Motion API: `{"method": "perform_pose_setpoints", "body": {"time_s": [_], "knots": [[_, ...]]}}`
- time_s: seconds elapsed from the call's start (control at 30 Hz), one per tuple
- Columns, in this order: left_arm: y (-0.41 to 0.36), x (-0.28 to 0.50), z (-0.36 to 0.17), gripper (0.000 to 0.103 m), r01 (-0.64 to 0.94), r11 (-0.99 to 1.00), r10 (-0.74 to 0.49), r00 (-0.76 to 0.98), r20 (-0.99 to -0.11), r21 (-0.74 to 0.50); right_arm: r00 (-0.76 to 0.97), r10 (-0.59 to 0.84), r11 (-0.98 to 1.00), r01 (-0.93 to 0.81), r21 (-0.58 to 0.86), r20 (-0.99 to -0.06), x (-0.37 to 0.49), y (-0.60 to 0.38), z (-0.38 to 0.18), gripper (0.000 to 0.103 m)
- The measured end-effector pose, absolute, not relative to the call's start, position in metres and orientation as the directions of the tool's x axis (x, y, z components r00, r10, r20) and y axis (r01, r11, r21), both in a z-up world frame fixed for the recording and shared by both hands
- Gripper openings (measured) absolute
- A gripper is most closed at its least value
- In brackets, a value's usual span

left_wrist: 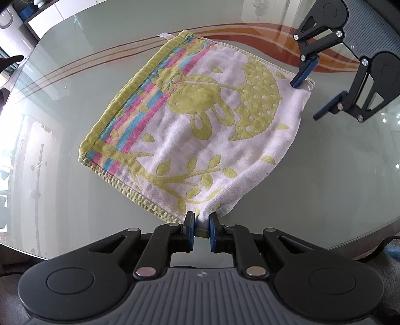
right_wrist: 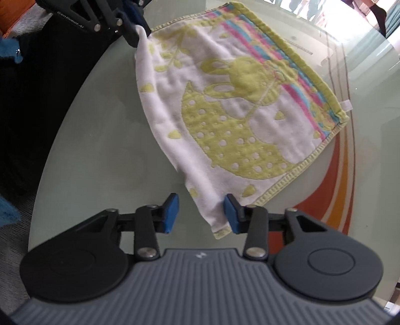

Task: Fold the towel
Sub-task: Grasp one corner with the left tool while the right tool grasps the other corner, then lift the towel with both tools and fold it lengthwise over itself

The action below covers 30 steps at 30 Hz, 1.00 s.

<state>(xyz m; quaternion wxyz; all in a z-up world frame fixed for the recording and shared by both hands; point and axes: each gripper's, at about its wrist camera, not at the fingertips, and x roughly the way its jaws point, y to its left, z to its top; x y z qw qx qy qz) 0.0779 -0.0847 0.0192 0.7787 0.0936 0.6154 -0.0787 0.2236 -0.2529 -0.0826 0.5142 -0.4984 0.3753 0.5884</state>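
A white towel (left_wrist: 200, 112) with a lime animal print and pink and blue stripes lies spread on the glass table (left_wrist: 75, 200), apparently doubled over. At the bottom of the left wrist view my left gripper (left_wrist: 201, 226) is shut on the towel's near corner, which bunches between the blue pads. My right gripper (left_wrist: 311, 97) is at the far right corner. In the right wrist view the towel (right_wrist: 237, 112) runs its corner between the pads of the right gripper (right_wrist: 201, 213). The cloth rests against the right pad (right_wrist: 231, 216), while the left pad (right_wrist: 171, 212) stands clear of it.
The table (right_wrist: 100, 155) is pale green glass with orange and red curved stripes (right_wrist: 335, 190). Its rounded edge runs close behind both grippers. A dark shape (right_wrist: 37, 100) sits off the table's edge in the right wrist view. Furniture (left_wrist: 45, 15) stands beyond the far edge.
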Motion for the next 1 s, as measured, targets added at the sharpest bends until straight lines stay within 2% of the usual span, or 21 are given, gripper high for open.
{"method": "perform_pose_setpoints", "body": {"time_s": [0.1, 0.57, 1.0], "knots": [[-0.086, 0.077, 0.019, 0.014, 0.230, 0.972, -0.002, 0.228, -0.974, 0.052, 0.019, 0.232, -0.173, -0.983, -0.060, -0.973, 0.230, -0.253, -0.083, 0.026], [-0.088, 0.081, 0.013, 0.014, 0.240, 0.969, 0.011, 0.217, -0.976, 0.064, 0.024, 0.212, -0.177, -0.982, -0.062, -0.977, 0.236, -0.249, -0.087, 0.023], [-0.091, 0.080, 0.019, 0.014, 0.257, 0.964, 0.015, 0.230, -0.973, 0.075, 0.000, 0.193, -0.145, -0.989, -0.028, -0.981, 0.237, -0.249, -0.086, 0.016]]}}
